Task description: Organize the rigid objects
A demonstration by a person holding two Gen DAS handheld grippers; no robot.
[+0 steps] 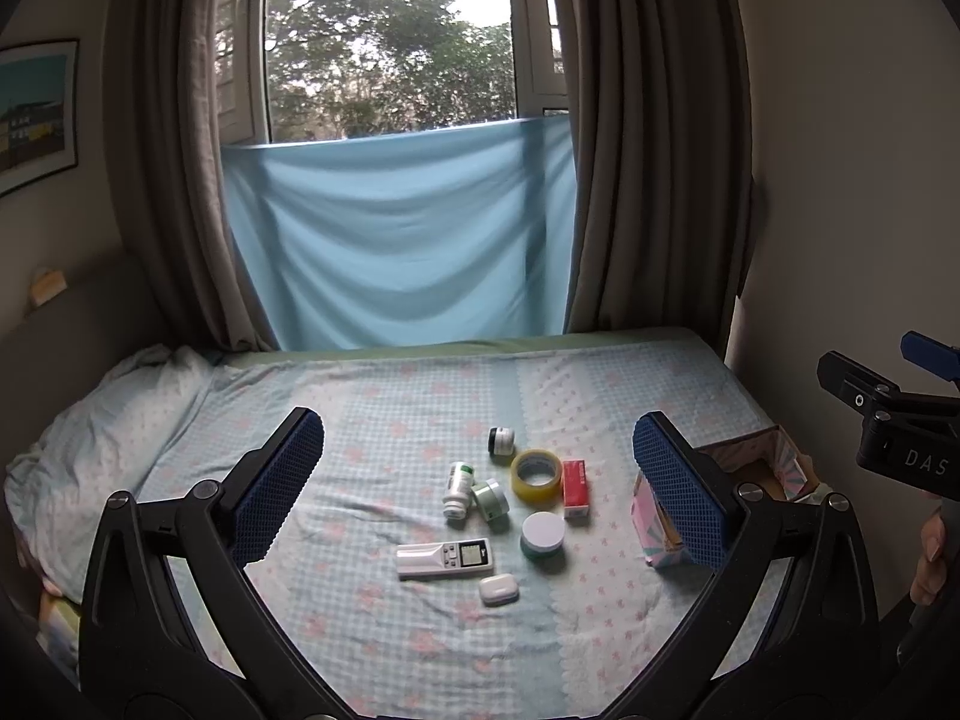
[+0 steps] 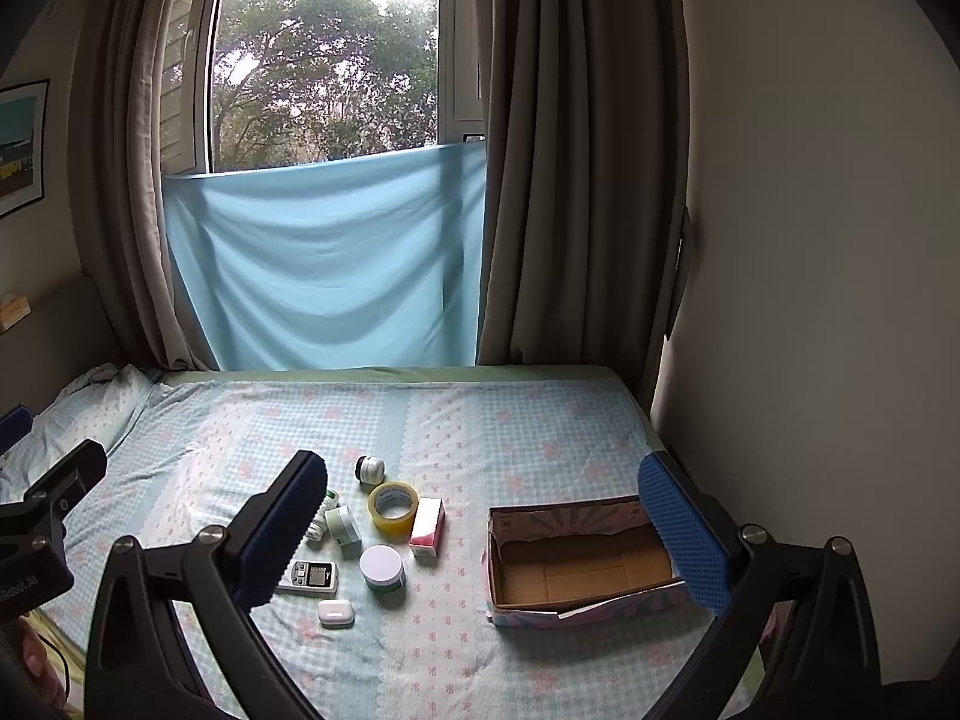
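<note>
Small objects lie grouped on the bed: a white remote [image 1: 445, 558] [image 2: 309, 577], white earbud case [image 1: 498, 589] [image 2: 335, 612], round white-lidded jar [image 1: 542, 534] [image 2: 382, 567], yellow tape roll [image 1: 536, 475] [image 2: 393, 507], red-and-white box [image 1: 575, 489] [image 2: 428, 526], white pill bottle [image 1: 458, 489], green jar [image 1: 491, 499] [image 2: 342, 525] and dark jar [image 1: 501, 441] [image 2: 369, 470]. An empty open cardboard box [image 2: 579, 564] [image 1: 660, 531] sits to their right. My left gripper [image 1: 480, 480] and right gripper [image 2: 480, 522] hover open and empty above the bed.
The bed has a blue checked sheet [image 2: 480, 420] with a rumpled pillow [image 1: 108, 420] at the left. A wall [image 2: 810, 300] runs along the right side. Curtains and a blue cloth [image 1: 396, 240] hang behind the bed.
</note>
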